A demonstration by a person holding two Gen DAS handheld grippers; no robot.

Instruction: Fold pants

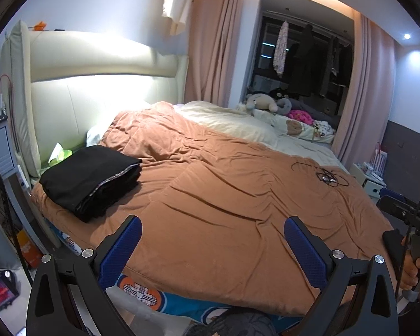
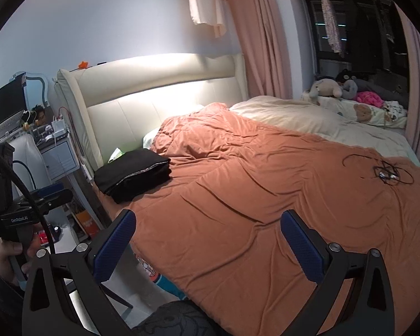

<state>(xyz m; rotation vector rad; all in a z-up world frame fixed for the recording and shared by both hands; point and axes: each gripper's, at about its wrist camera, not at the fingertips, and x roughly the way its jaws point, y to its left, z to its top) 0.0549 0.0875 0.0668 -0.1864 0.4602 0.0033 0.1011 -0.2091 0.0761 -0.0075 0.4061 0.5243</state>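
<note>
Black pants (image 1: 91, 180) lie folded into a thick rectangle on the orange quilt (image 1: 224, 196), near the bed's left edge by the headboard; in the right wrist view the pants (image 2: 133, 175) sit at centre left. My left gripper (image 1: 211, 225) is open, held above the quilt's near edge, well to the right of the pants, with nothing between its blue pads (image 1: 305, 249). My right gripper (image 2: 207, 219) is open too, hovering over the quilt (image 2: 266, 210) in front of the pants and apart from them.
A tangle of black cable (image 1: 327, 177) lies on the quilt at the right. A cream blanket (image 1: 232, 119) and plush toys (image 1: 260, 102) fill the far side. A nightstand (image 2: 58, 154) stands left of the bed. A hand (image 2: 11, 254) holds the other gripper's handle.
</note>
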